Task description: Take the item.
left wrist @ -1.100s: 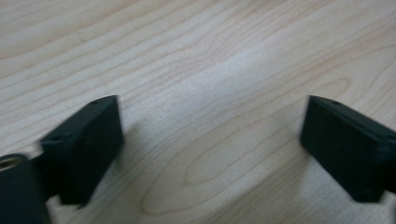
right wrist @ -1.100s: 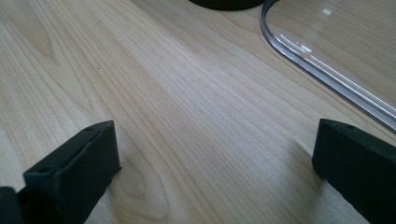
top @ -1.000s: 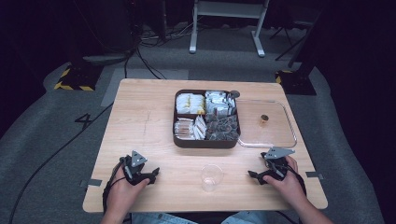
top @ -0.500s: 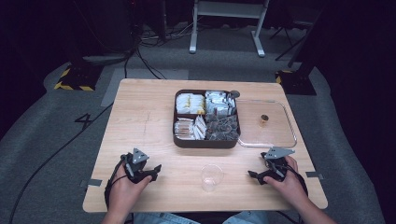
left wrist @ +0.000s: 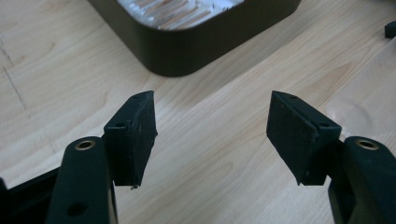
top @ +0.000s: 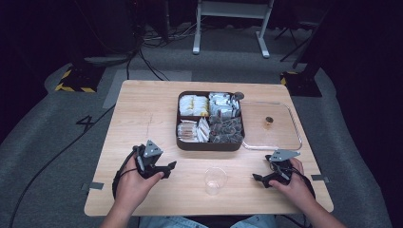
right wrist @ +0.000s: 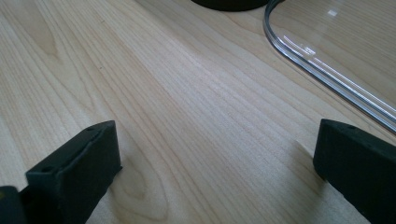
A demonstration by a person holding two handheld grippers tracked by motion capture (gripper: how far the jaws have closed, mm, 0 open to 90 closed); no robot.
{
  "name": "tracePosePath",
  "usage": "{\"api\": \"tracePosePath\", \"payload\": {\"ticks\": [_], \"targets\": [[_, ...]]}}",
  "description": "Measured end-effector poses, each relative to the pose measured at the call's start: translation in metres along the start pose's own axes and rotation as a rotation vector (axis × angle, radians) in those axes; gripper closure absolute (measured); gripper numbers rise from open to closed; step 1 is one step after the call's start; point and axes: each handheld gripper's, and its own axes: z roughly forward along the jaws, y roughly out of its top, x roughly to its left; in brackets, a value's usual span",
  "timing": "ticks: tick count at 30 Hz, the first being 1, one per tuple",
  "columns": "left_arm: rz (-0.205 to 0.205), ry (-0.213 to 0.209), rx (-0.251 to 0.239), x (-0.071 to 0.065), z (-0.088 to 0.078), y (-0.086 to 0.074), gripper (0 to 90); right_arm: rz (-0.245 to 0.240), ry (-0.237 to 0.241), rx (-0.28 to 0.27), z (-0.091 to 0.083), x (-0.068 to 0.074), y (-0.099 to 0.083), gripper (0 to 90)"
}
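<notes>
Left claw (top: 167, 167) is hanging above the tabletop (top: 142, 109), just left of the cup (top: 215, 180), jaws fairly wide with nothing between them. They have just been closing in a bit. Left gripper view is looking past both pads at bare wood and the near corner of the tray (left wrist: 196, 42).

Right claw (top: 259, 178) is sitting low to the right of the cup, jaws wide, empty. Right gripper view is showing bare wood between the pads and the lid's rim (right wrist: 327, 70) just ahead.

Cup is standing upright near the front edge, between the two claws, touched by neither. My read: left claw is lining up on it.

Risks:
- Cup is clear, thin and light. A jaw clipping its side on approach is likely to tip it or skid it toward the front edge.
- Closing too hard could crush or squirt it out.
- Jaws may be too narrow for the rim; they probably need reopening first.

Surroundings, relative to the cup:
- Brown tray behind it, four compartments full of packets.
- Clear lid (top: 271, 126) behind and right, flat, touching the tray's right side, small dark thing (top: 269, 120) on it.
- Nothing between the left claw and the cup. Right claw is close enough on the far side to block a push-through.
</notes>
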Motion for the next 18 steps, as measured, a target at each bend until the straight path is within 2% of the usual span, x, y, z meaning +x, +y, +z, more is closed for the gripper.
{"api": "tracePosePath", "payload": {"ticks": [5, 9, 18], "targets": [[0.015, -0.015, -0.021, 0.001, 0.002, 0.015, 33.7, -0.001, 0.001, 0.000, 0.000, 0.000, 0.000, 0.6], [0.044, -0.026, -0.038, 0.002, 0.004, 0.028, 33.2, -0.003, 0.001, 0.000, 0.000, 0.000, 0.000, 0.6], [0.077, -0.044, -0.054, 0.006, 0.010, 0.056, 33.2, -0.012, 0.013, 0.000, 0.000, -0.001, 0.000, 0.7]]}}
